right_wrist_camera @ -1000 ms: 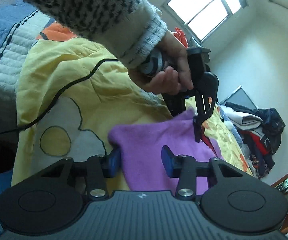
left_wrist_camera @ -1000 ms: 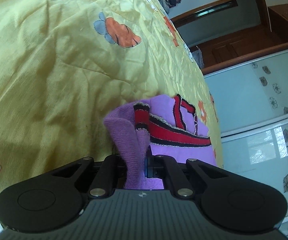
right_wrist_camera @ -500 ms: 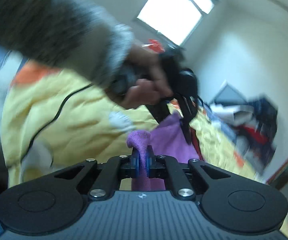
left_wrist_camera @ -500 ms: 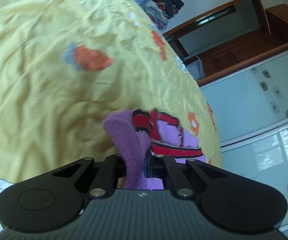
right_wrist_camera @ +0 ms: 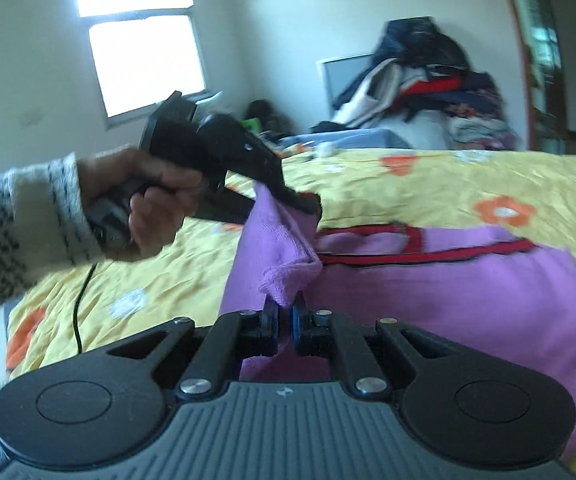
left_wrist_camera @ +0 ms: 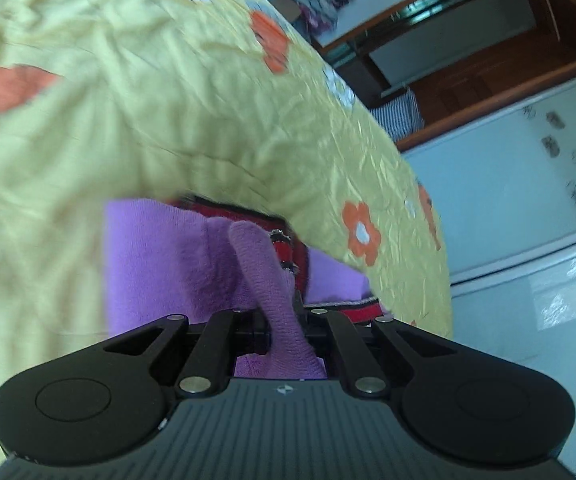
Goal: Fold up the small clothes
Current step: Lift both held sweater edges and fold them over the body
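Both grippers pinch the purple garment (right_wrist_camera: 428,288) edge above the bedspread (right_wrist_camera: 408,184).

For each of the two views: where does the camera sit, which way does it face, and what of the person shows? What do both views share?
Left wrist: sits on the left hand-held gripper, looks down along its fingers over the yellow bedspread toward a wooden doorway; no part of the person shows.
Right wrist: sits on the right hand-held gripper, looks across the bed toward the window and a clothes pile; the person's left hand and sleeve show.
Shared: the purple garment, pinched by both grippers, and the bedspread.
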Tool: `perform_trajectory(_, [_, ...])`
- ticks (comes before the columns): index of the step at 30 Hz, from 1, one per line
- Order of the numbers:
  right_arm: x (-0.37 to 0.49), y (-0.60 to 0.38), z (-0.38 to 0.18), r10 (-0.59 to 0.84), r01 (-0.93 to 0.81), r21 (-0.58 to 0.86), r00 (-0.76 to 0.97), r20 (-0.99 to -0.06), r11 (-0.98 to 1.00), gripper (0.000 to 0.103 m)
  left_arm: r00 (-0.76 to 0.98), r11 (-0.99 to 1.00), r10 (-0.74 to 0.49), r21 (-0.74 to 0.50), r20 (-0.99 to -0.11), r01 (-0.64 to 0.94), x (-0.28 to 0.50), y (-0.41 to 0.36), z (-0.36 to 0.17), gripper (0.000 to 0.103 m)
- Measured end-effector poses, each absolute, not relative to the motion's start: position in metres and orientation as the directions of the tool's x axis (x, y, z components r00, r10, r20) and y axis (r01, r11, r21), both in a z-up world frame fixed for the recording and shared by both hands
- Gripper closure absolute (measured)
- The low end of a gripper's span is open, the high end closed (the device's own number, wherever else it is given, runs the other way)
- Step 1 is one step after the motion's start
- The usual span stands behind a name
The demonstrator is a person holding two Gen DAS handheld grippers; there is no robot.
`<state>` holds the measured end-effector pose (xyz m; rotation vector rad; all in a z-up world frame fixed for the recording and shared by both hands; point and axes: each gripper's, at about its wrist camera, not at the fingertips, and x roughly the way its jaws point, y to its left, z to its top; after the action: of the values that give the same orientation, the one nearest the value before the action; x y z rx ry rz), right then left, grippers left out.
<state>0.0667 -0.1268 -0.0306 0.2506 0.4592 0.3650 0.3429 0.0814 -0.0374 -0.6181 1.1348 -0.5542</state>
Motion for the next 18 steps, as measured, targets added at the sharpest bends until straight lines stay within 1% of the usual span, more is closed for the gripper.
perform_trajectory(11, [0.046, -0.236, -0.046, 0.292, -0.112, 0.452, 0.889, -0.353, 0.885, 0.097, 0.241, 0.731, -0.682, -0.65, -0.69, 0.206, 0.346, -0.063, -0.038, 0.096])
perform_trajectory(14, [0.036, -0.266, -0.055, 0.263, -0.054, 0.496, 0.894, -0.362, 0.867, 0.097, 0.217, 0.734, -0.678, -0.636, -0.702, 0.238, 0.343, -0.101, -0.039, 0.095])
perform_trajectory(18, [0.028, -0.292, -0.073, 0.235, 0.017, 0.539, 0.888, -0.395, 0.842, 0.097, 0.198, 0.77, -0.628, -0.563, -0.753, 0.301, 0.334, -0.144, -0.045, 0.095])
